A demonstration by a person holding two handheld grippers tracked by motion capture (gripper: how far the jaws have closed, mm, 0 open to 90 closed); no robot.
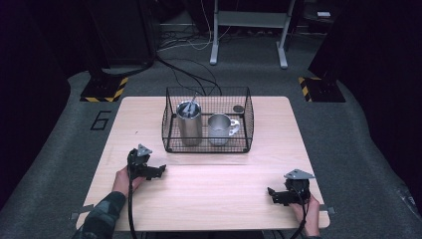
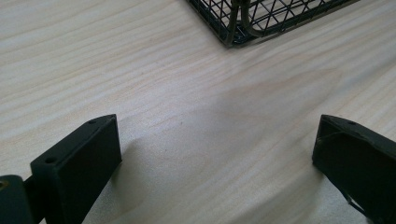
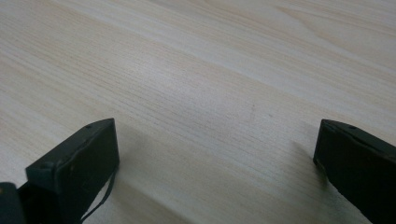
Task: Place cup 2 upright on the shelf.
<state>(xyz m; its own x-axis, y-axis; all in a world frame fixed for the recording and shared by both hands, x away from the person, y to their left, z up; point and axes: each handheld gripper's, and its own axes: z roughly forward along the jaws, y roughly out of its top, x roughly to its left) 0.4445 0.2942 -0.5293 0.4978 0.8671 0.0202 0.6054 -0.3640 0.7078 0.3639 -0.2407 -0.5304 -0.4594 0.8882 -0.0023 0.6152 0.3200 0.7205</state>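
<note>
Left gripper (image 2: 217, 154): my jaws stand wide apart with bare wood between them, low over the table (image 1: 209, 194). In the high view it sits at lower left (image 1: 160, 171), held in my left hand (image 1: 124, 180).

Right gripper (image 3: 217, 154): jaws likewise wide apart, clamped on nothing, bare wood between them. In the high view it sits at lower right (image 1: 271, 193), held in my right hand (image 1: 306, 209), well apart from the left one.

Wire basket (image 1: 208, 147): black mesh, rectangular, standing at the upper middle of the table, nearer my left gripper than my right.

Contents of basket:
- Tall steel canister (image 1: 189, 127), upright, in the left part, with something grey inside that rises past its rim; what it is I cannot tell.
- Steel mug (image 1: 219, 129), upright, just beside the canister to its right, handle turned right.
- Small dark round item (image 1: 239, 109) at the basket's far right corner, too small to identify.

Surface: pale wood-grain tabletop with rounded corners.

Room: grey carpet floor (image 1: 358, 129), a "6" marked on it at left; yellow-and-black striped bases at upper left and upper right; black cables running from the top of the frame toward the basket; the legs of a grey stand at top centre.

View differences: the left gripper view takes in a corner of the basket (image 2: 243, 28) at its top centre.
</note>
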